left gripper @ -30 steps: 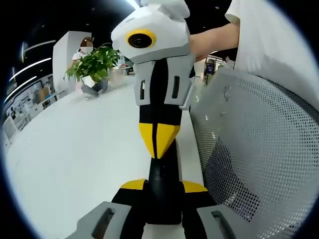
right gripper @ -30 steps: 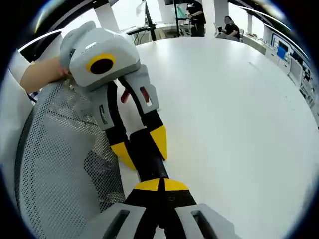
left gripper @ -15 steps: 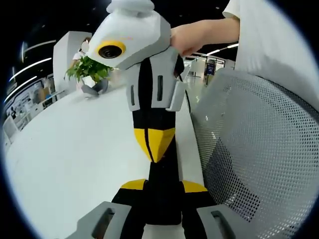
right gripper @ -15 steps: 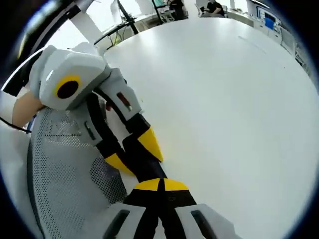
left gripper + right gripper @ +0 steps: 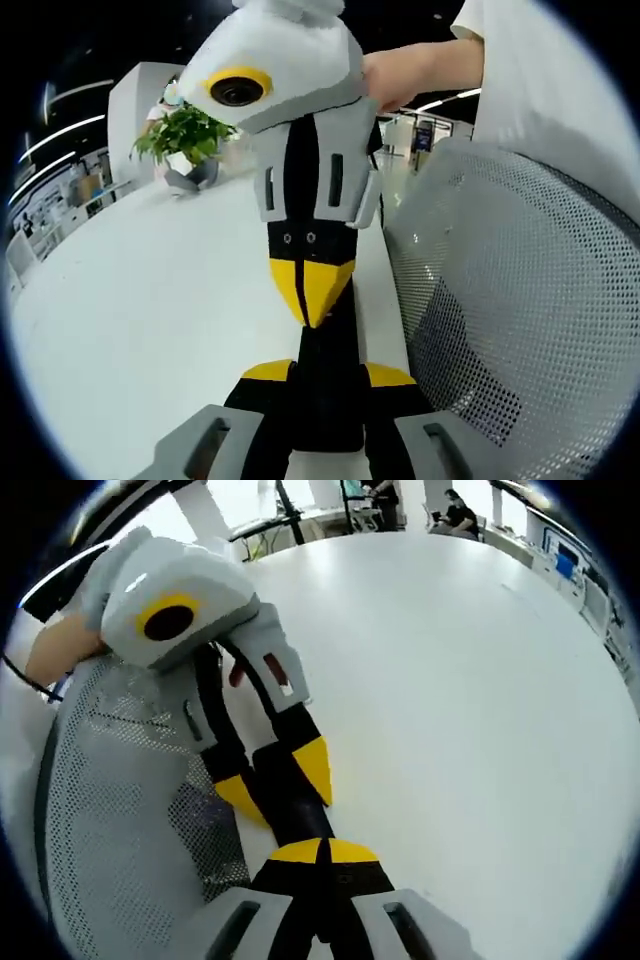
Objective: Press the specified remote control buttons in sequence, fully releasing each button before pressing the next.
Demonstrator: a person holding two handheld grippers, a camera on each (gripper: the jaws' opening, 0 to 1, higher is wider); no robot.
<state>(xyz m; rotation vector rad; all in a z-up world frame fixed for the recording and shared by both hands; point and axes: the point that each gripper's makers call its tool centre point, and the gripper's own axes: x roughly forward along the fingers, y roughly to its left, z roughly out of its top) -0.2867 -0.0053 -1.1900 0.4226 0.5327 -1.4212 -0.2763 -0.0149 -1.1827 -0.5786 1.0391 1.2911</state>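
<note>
Since half a second ago, the right gripper (image 5: 312, 300) has rolled slightly. Nearest, the left gripper (image 5: 318, 385) pinches a slim black remote control (image 5: 322, 370); the right's yellow tips, pressed together, rest upon it, apparently mid-press; next, a full release. Beyond: a perforated mesh chair back (image 5: 520, 300), smooth white table (image 5: 150, 300), leafy potted plant (image 5: 185, 135).

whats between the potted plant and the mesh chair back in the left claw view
The right claw stands between the potted plant and the mesh chair back in the left gripper view, over the white table.
</note>
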